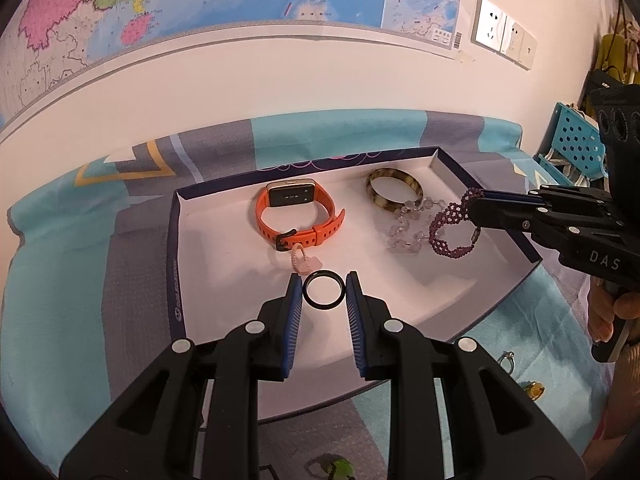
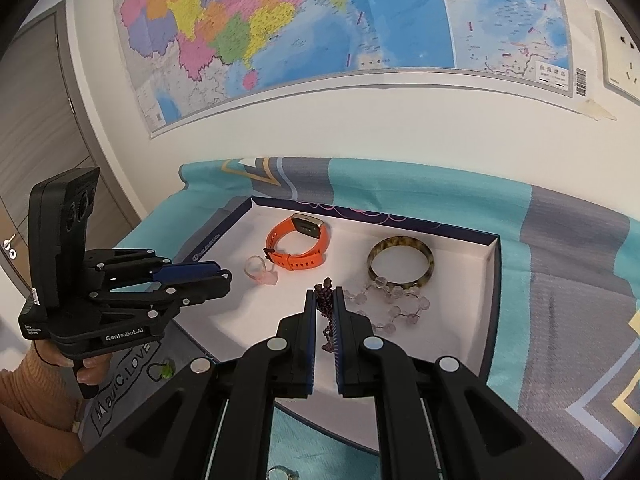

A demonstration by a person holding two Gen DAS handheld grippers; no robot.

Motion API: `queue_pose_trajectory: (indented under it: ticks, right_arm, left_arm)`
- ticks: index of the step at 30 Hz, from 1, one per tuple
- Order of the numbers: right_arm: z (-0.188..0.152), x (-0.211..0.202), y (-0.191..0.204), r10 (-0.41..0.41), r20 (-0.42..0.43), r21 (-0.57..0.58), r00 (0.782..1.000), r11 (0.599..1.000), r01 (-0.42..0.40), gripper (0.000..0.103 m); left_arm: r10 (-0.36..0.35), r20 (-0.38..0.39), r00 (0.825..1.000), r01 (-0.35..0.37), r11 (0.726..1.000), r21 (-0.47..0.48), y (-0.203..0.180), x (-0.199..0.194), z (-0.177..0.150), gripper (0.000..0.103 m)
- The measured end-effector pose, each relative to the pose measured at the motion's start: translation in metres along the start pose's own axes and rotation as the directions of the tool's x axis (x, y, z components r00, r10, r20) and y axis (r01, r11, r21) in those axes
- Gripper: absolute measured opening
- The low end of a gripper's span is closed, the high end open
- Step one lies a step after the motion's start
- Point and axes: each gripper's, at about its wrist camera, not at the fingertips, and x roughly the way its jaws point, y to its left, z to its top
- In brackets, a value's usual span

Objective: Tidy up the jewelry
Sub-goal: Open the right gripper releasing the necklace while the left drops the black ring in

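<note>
A white tray with a navy rim (image 1: 173, 264) (image 2: 491, 280) lies on a patterned cloth. In it are an orange watch (image 1: 298, 212) (image 2: 300, 246), a tortoiseshell bangle (image 1: 394, 190) (image 2: 400, 262), a clear bead bracelet (image 1: 408, 228) (image 2: 396, 306) and a pink ring (image 1: 304, 262) (image 2: 260, 271). My left gripper (image 1: 324, 282) (image 2: 225, 276) is shut on a thin black ring (image 1: 324, 290) just above the tray's near part. My right gripper (image 2: 326, 296) (image 1: 475, 205) is shut on a purple bead bracelet (image 2: 325, 300) (image 1: 450, 222), which hangs down beside the clear beads.
Loose pieces lie on the cloth (image 1: 56, 280) in front of the tray: a ring with a stone (image 1: 507, 360), a yellow piece (image 1: 535, 390) and a green bead piece (image 1: 332, 468) (image 2: 164, 370). A blue perforated basket (image 1: 576, 140) stands at the right. The wall with a map rises right behind.
</note>
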Motion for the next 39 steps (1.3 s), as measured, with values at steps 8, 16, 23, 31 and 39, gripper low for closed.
queue_pose_trajectory:
  ticks: [8, 16, 23, 31, 39]
  right_arm:
    - [0.002, 0.009, -0.004, -0.004, -0.015, 0.01, 1.0, 1.0, 0.004, 0.006]
    - [0.002, 0.021, -0.011, -0.016, -0.039, 0.027, 0.999, 0.999, 0.017, 0.006]
    - [0.0, 0.029, -0.019, -0.031, -0.056, 0.053, 0.998, 0.998, 0.034, 0.006]
    - [-0.001, 0.034, -0.024, -0.054, -0.062, 0.075, 0.997, 0.995, 0.058, 0.006]
    - [-0.001, 0.04, -0.028, -0.07, -0.076, 0.087, 0.995, 0.993, 0.076, 0.006]
  left_arm:
    - [0.008, -0.015, 1.0, -0.008, 1.0, -0.005, 0.002, 0.008, 0.002, 0.023]
    - [0.015, -0.033, 0.999, -0.015, 1.0, -0.007, 0.004, 0.016, 0.006, 0.023]
    - [0.02, -0.059, 0.998, -0.021, 1.0, -0.013, 0.005, 0.025, 0.004, 0.023]
    - [0.029, -0.086, 0.996, -0.032, 0.999, -0.031, 0.01, 0.034, 0.003, 0.023]
    - [0.033, -0.103, 0.994, -0.038, 0.998, -0.041, 0.012, 0.041, 0.002, 0.023]
